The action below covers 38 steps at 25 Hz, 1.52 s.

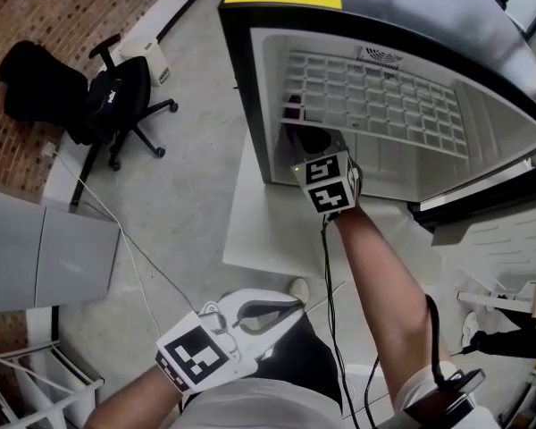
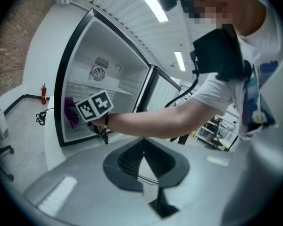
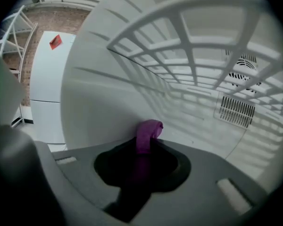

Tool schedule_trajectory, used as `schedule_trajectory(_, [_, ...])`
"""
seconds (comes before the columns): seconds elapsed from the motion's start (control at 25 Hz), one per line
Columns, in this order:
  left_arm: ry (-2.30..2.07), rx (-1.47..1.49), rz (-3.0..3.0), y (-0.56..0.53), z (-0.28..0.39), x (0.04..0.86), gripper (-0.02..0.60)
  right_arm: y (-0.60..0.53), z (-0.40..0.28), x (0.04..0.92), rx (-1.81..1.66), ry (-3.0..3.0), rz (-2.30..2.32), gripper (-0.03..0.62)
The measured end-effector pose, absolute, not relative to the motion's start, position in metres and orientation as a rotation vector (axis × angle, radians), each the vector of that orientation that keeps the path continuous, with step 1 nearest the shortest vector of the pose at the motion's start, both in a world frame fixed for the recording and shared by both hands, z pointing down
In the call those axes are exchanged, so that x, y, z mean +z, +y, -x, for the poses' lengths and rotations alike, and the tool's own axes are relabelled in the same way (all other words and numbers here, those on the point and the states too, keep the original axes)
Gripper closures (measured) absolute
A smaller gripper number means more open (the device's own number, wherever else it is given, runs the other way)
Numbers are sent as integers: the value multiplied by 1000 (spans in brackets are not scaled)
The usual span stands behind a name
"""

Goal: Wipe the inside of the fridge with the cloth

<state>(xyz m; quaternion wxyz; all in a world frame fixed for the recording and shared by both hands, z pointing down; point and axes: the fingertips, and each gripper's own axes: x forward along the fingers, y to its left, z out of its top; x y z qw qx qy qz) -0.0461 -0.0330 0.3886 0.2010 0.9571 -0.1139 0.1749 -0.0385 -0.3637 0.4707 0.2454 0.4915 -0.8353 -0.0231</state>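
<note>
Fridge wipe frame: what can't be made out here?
- Whether the cloth touches the fridge wall: in the right gripper view, the right gripper hides the cloth's lower part with its own body.
- Fridge floor under the cloth: in the head view, the right gripper and the arm cover it.
- Dirt on the wall: too small in every view.

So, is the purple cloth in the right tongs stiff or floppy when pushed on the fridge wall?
Probably floppy: the cloth curls over above the right tongs. Likely light, since a small pinch holds it up. It may bunch up when pushed along the smooth wall.
</note>
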Motion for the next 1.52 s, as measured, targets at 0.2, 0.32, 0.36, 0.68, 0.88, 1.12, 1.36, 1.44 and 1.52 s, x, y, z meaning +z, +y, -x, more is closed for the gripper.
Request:
schedule_trajectory(0.2, [-362,508,-2651,-42,41,394,577,-392,18,480,-47,-2240,-1415,520])
schedule_trajectory(0.32, [-362,511,-2658,-46,40,397,578,-404,6,480,-64,-2211,-1448,520])
schedule_trajectory(0.36, [-366,509,-2653,-49,40,395,578,-407,3,479,-67,-2203,-1454,520])
schedule_trajectory(0.68, [-345,501,-2642,-58,26,390,577,-420,-40,484,-1,-2148,-1550,520])
schedule_trajectory(0.88, [-325,504,-2634,-64,12,386,578,-421,-72,487,36,-2105,-1600,520])
schedule_trajectory(1.12, [-294,505,-2618,-69,-6,381,577,-421,-118,488,73,-2011,-1691,520])
schedule_trajectory(1.36, [-252,500,-2635,-72,-21,381,577,-419,-154,488,79,-1912,-1761,520])
schedule_trajectory(1.44, [-239,509,-2643,-72,-23,380,577,-418,-161,488,85,-1883,-1786,520])
schedule_trajectory(1.52, [-227,516,-2648,-71,-23,381,577,-416,-168,488,90,-1853,-1808,520])
